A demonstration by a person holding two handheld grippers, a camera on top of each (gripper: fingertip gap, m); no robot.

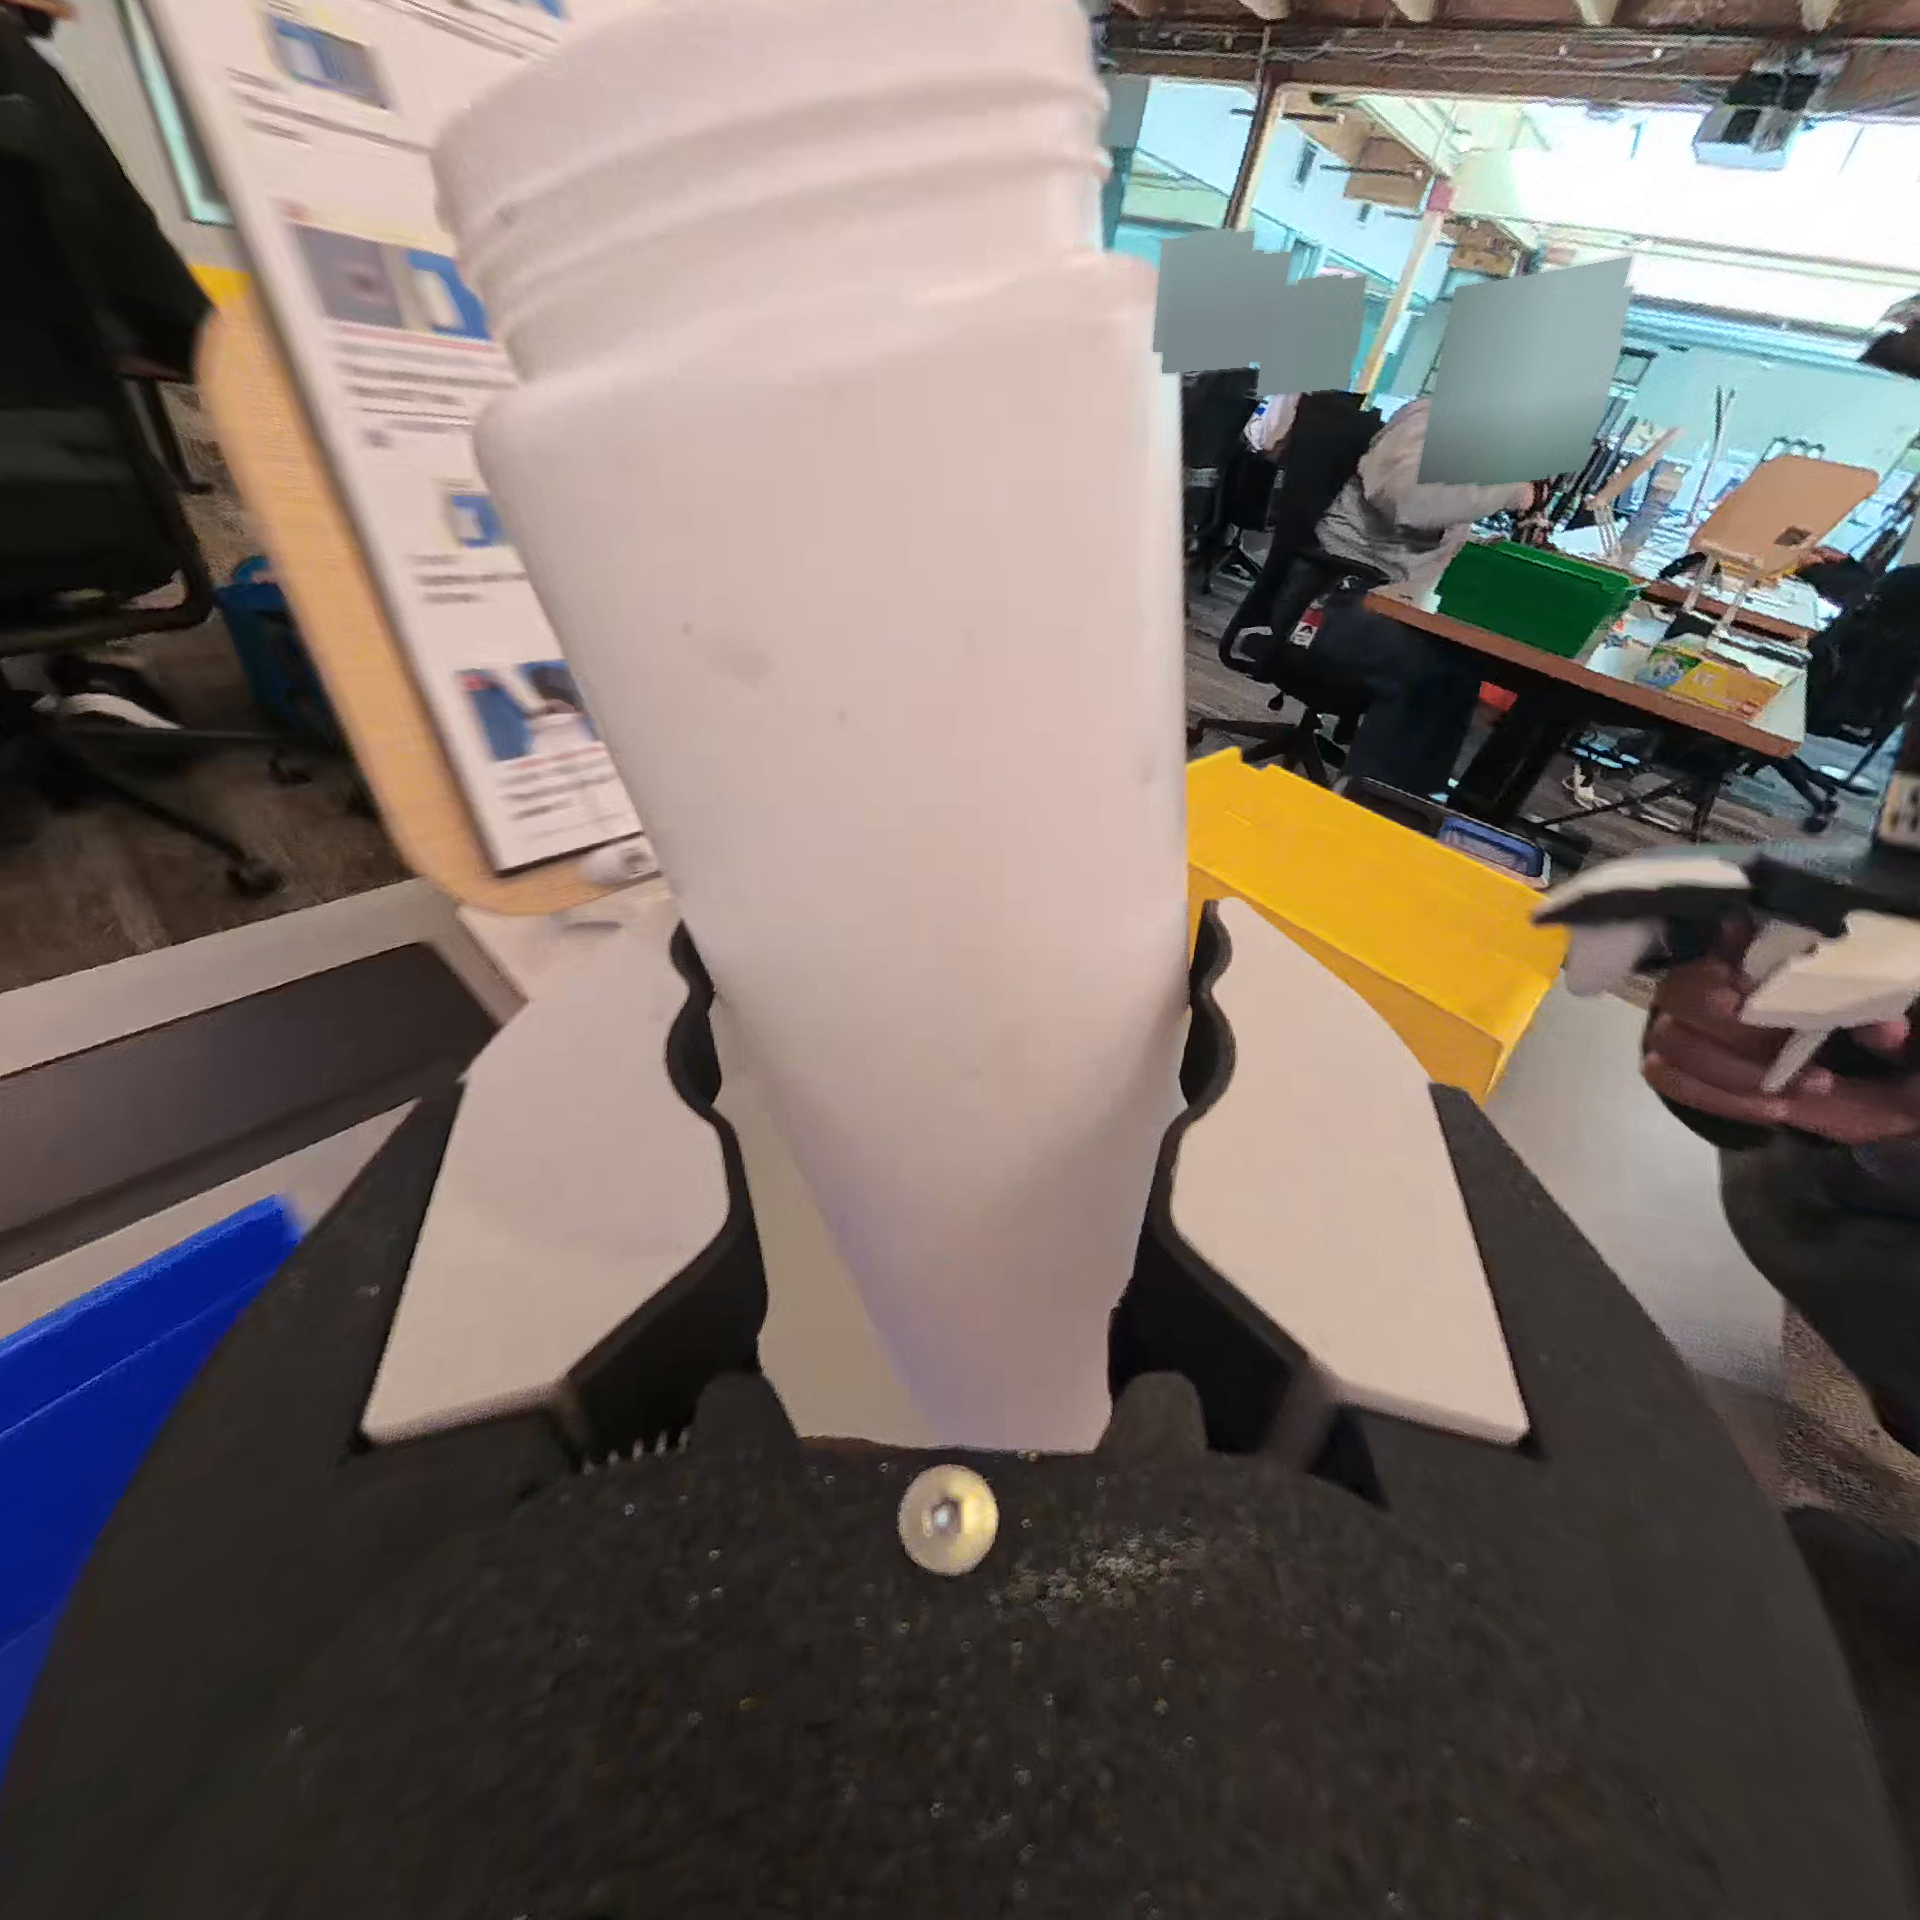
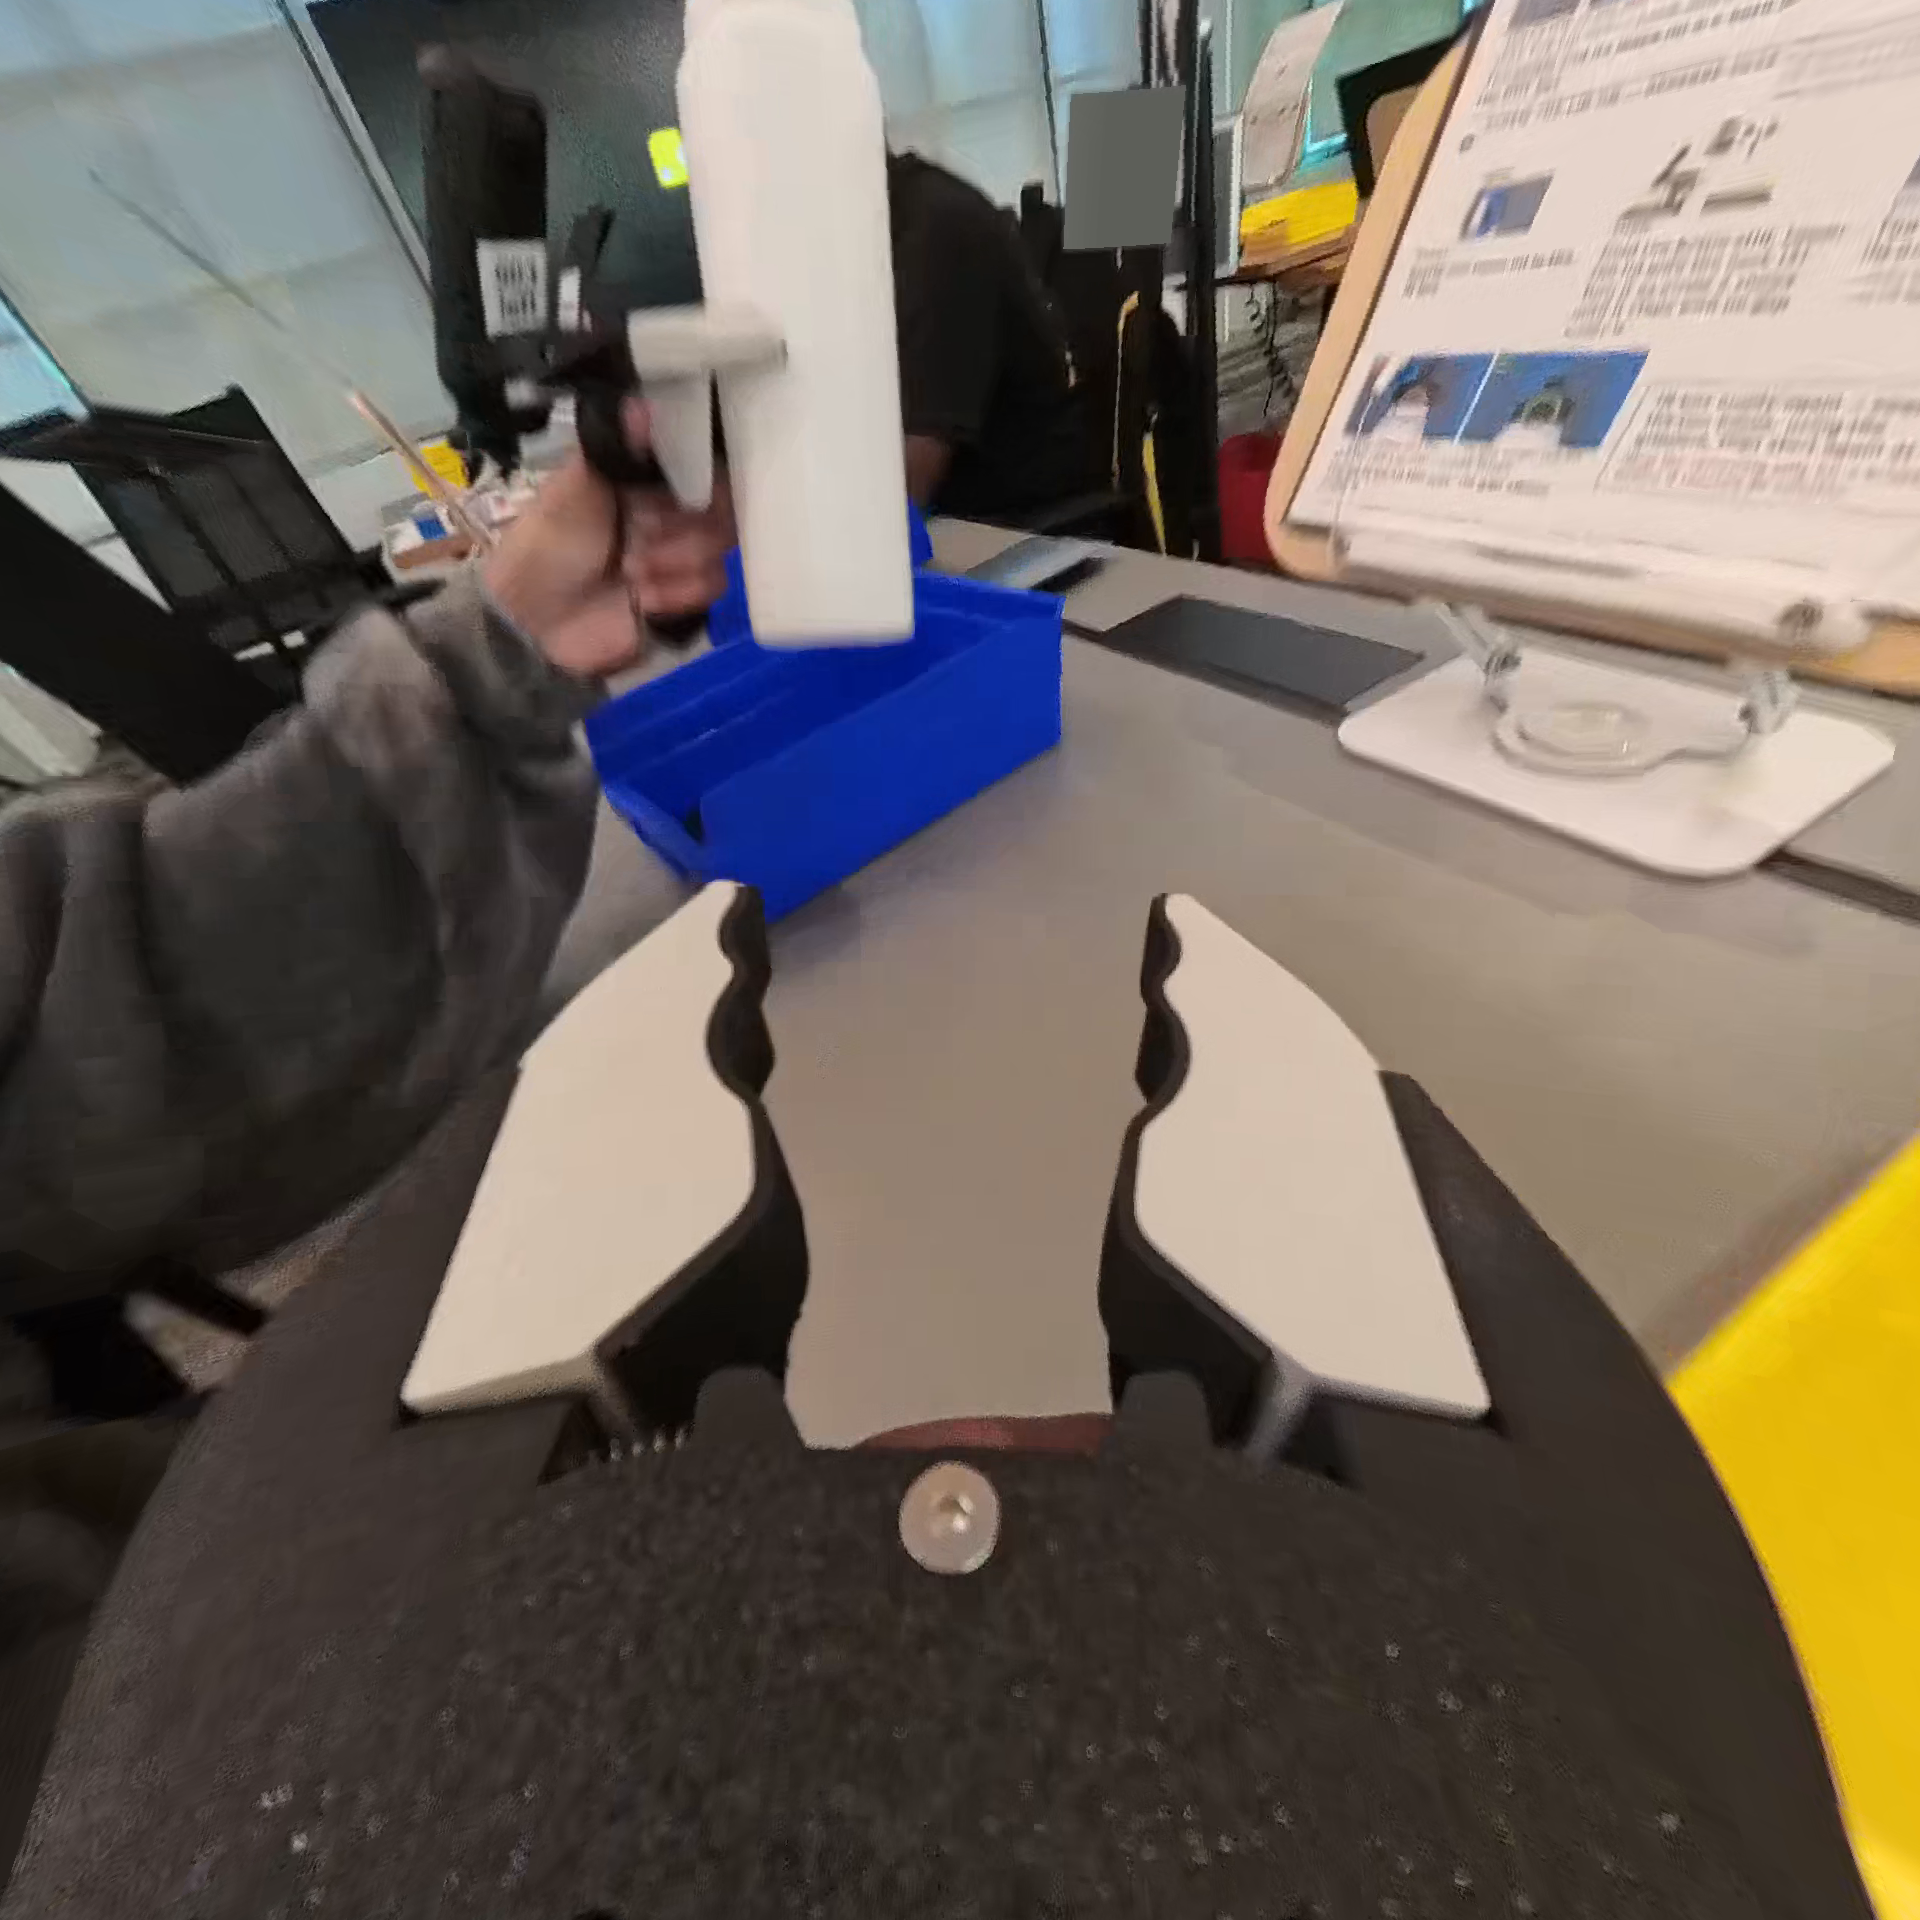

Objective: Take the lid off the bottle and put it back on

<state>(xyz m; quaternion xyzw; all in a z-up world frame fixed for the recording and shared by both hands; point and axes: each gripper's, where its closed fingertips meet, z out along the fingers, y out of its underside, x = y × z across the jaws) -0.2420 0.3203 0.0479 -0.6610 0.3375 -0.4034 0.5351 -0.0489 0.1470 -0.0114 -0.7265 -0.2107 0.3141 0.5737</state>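
Above the grey worktop [image 2: 1039,987], the white plastic bottle [image 1: 862,665] is held aloft in the left claw [image 1: 945,1049], whose two fingers [image 1: 582,1195] press its flanks low on the body. Its long axis stands close to upright, tilted slightly, with the threaded neck [image 1: 769,187] pointing up and the flat base down, over the blue bin [image 2: 852,748]. No lid sits on the neck, and none shows in either view, so I judge the removal done and the refitting still ahead.

From the right wrist view, the right claw [image 2: 951,1018] stands wide and empty, low over the worktop and well apart from the bottle; a yellow bin [image 1: 1361,914] lies beside it and a document stand [image 2: 1621,769] beyond.

Handling is likely easy in weight: the bottle looks like thin moulded plastic, probably light and perhaps empty. Its smooth walls may slip or twist under turning force, and may flex if squeezed hard. The mid-to-low body hold suits steadying it; the lid should be taken by its rim and brought down squarely along the neck's axis, or the threads could cross.
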